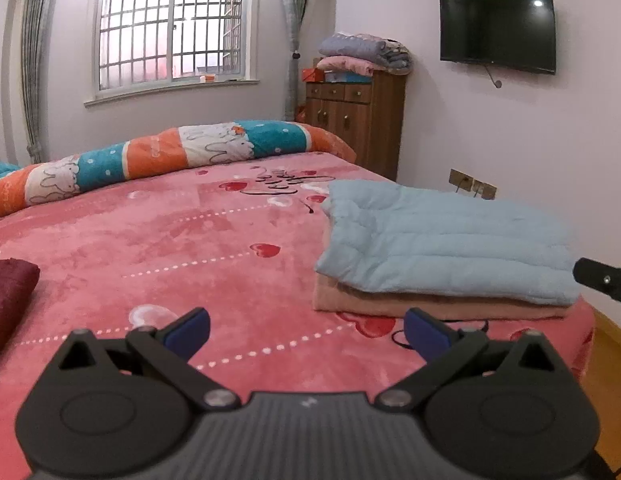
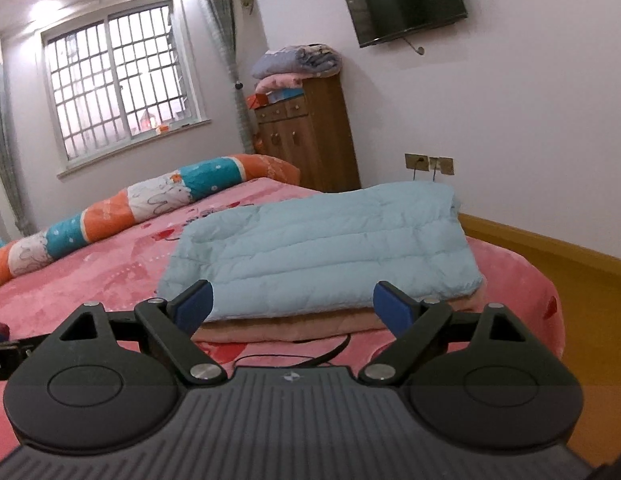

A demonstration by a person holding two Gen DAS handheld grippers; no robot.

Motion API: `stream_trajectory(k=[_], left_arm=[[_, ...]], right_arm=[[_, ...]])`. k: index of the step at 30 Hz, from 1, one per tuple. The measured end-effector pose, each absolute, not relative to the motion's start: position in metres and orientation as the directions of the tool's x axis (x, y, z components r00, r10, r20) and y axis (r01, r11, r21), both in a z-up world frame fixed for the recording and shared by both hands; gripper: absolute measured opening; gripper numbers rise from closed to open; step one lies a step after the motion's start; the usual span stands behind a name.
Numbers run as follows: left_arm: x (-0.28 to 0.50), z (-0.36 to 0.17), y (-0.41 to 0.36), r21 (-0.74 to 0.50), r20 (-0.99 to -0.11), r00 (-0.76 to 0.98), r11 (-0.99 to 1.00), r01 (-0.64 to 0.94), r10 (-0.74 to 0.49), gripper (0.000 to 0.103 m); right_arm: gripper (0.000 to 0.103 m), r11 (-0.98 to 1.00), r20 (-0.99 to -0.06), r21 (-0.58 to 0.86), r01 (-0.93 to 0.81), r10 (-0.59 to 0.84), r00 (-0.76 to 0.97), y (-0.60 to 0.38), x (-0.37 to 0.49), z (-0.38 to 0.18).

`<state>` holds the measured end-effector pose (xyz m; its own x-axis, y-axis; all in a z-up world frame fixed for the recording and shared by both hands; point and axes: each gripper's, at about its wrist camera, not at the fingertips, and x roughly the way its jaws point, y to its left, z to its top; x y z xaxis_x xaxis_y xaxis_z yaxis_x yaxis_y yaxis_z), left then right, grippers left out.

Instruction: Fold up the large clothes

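Folded already, a pale blue quilted padded garment (image 2: 318, 248) is seen lying flat as a rectangle near the right-hand corner of the bed, stacked directly on a folded peach-pink fleece layer (image 2: 286, 326) whose edge shows beneath its near side. Both are borne by a pink plush bedspread printed with red hearts (image 1: 170, 240). A thin black cord (image 2: 294, 356) is noted on the spread just in front of the stack.

The right gripper (image 2: 292, 308) is held just short of the stack's near edge, its blue-padded fingers (image 2: 194, 308) spread wide, with nothing between them and no contact with the cloth. The left gripper (image 1: 306, 332) is held over bare bedspread to the left of the stack, its blue pads (image 1: 188, 330) likewise set fully apart and empty. A black part of the right gripper is caught at the right edge of the left wrist view.

A folded dark maroon cloth (image 1: 8, 300) is recorded at the left edge of the bed, well apart from the stack. Along the far side a long rolled quilt in orange, teal and white bands with rabbit prints (image 1: 162, 156) is laid. Beyond it, a barred window (image 1: 170, 24), a brown wooden cabinet (image 1: 358, 120) topped with folded blankets (image 1: 362, 54), and a black wall-mounted television (image 1: 498, 32) are seen.
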<state>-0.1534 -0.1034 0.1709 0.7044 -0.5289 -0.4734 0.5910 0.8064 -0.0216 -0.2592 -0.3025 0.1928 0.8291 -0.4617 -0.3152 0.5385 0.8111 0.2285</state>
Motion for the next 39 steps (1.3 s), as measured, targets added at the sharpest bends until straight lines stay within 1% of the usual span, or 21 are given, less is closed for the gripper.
stream_trajectory(k=[3,6,12,19,27,39], left_arm=[[-0.162,0.176,-0.097,-0.029,-0.471,0.697,0.799,0.601,-0.541,0.102],[-0.168,0.18,-0.092,-0.042,-0.466,0.694,0.797,0.603,-0.549,0.102],[-0.174,0.185,-0.087,-0.039,-0.463,0.705,0.807,0.59,-0.538,0.102],[-0.174,0.189,-0.08,-0.045,-0.456,0.716,0.817,0.575,-0.529,0.102],[-0.176,0.189,-0.076,-0.047,-0.462,0.72,0.825,0.564,-0.518,0.102],[-0.177,0.185,-0.078,-0.042,-0.487,0.708,0.823,0.566,-0.512,0.102]], right_arm=[[0.103,0.815,-0.301,0.228,0.532,-0.461,0.835,-0.28,-0.274,0.199],[0.103,0.827,-0.276,0.194,0.527,-0.47,0.838,-0.26,-0.287,0.206],[0.103,0.834,-0.279,0.177,0.523,-0.467,0.839,-0.234,-0.301,0.217],[0.103,0.832,-0.298,0.178,0.526,-0.464,0.834,-0.225,-0.303,0.224],[0.103,0.819,-0.332,0.157,0.552,-0.483,0.81,-0.239,-0.294,0.217],[0.103,0.819,-0.356,0.148,0.554,-0.478,0.803,-0.253,-0.291,0.214]])
